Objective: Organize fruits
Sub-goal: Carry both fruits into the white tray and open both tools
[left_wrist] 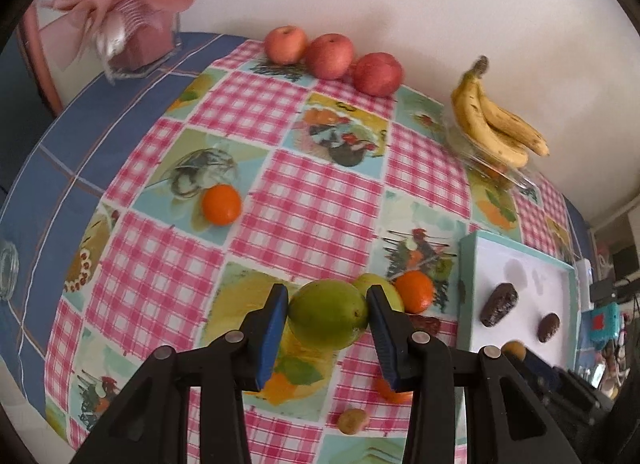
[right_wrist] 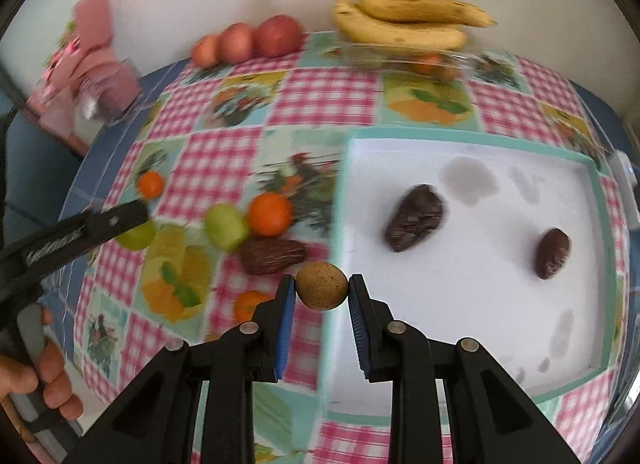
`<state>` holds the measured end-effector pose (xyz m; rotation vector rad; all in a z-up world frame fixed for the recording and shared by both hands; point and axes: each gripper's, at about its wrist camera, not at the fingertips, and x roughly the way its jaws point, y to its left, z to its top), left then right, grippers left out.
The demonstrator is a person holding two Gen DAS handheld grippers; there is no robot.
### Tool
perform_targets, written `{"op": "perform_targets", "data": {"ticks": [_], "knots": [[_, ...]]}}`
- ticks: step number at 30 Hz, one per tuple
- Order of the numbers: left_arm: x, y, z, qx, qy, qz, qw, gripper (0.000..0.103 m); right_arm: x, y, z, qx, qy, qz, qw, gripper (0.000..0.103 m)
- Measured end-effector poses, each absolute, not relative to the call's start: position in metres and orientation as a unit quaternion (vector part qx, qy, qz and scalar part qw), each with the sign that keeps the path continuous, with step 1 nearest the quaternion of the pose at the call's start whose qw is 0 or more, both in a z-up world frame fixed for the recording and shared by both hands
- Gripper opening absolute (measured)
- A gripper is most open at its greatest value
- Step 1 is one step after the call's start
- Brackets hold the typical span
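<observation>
Nearest, left wrist view: left gripper (left_wrist: 328, 318) clamped on green fruit (left_wrist: 328, 314), blue pads (left_wrist: 273, 338) pressed to either flank, fruit lifted clear of checked tablecloth (left_wrist: 256, 111). Below and near: small brown fruit (left_wrist: 352, 420) loose on cloth. Just behind the held fruit: second green fruit (left_wrist: 370, 283) touching an orange (left_wrist: 416, 291). Further left, well apart: lone orange (left_wrist: 221, 204).

Right wrist view: right gripper (right_wrist: 321, 290) shut tight on small round tan fruit (right_wrist: 321, 285), held over near-left rim of white tray (right_wrist: 460, 296). Two dark dates (right_wrist: 414, 218) already lying in tray, apart from each other. Third dark date (right_wrist: 273, 256) on cloth just outside tray's left edge, beside the orange and green fruit.

Far edge, against wall: three red apples (left_wrist: 332, 56) in a row, touching; bananas (left_wrist: 496, 123) atop clear dish (left_wrist: 496, 175). Pink tissue box (left_wrist: 132, 35) at far left corner.

Step in hand, judged: both fruits picked, carry stage, neither yet set down. Next for right: onward over the tray rim, lowering onto bare white floor clear of the dates, then release; a round fruit likely to roll, so a low drop. Next for left: destination not evident; probably grouping with the other green fruit, gentle set-down.
</observation>
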<state>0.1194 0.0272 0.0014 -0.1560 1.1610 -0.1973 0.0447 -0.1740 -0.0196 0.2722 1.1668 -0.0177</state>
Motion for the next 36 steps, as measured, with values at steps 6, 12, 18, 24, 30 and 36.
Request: {"op": "perform_targets", "data": {"ticks": [6,12,18,24,30,36], "knots": [[0.111,-0.004,0.010,-0.052,0.541,-0.128,0.829,0.043,0.029,-0.241,-0.024,0.180,0.542,-0.093,0.816,0.028],[0.096,-0.048,0.013,-0.013,0.541,-0.171,0.824,0.043,0.005,-0.301,-0.026,0.212,0.532,-0.180,0.800,0.028],[0.074,-0.097,0.011,0.018,0.545,-0.232,0.806,0.043,-0.015,-0.336,-0.020,0.234,0.515,-0.229,0.792,0.028],[0.055,-0.138,0.009,0.065,0.545,-0.269,0.792,0.043,-0.027,-0.348,-0.007,0.243,0.492,-0.248,0.798,0.028],[0.041,-0.163,-0.004,0.091,0.558,-0.291,0.772,0.043,-0.027,-0.347,-0.008,0.246,0.491,-0.246,0.799,0.028],[0.037,-0.178,-0.031,0.110,0.582,-0.296,0.749,0.043,-0.019,-0.347,-0.040,0.258,0.523,-0.238,0.777,0.028]]}}
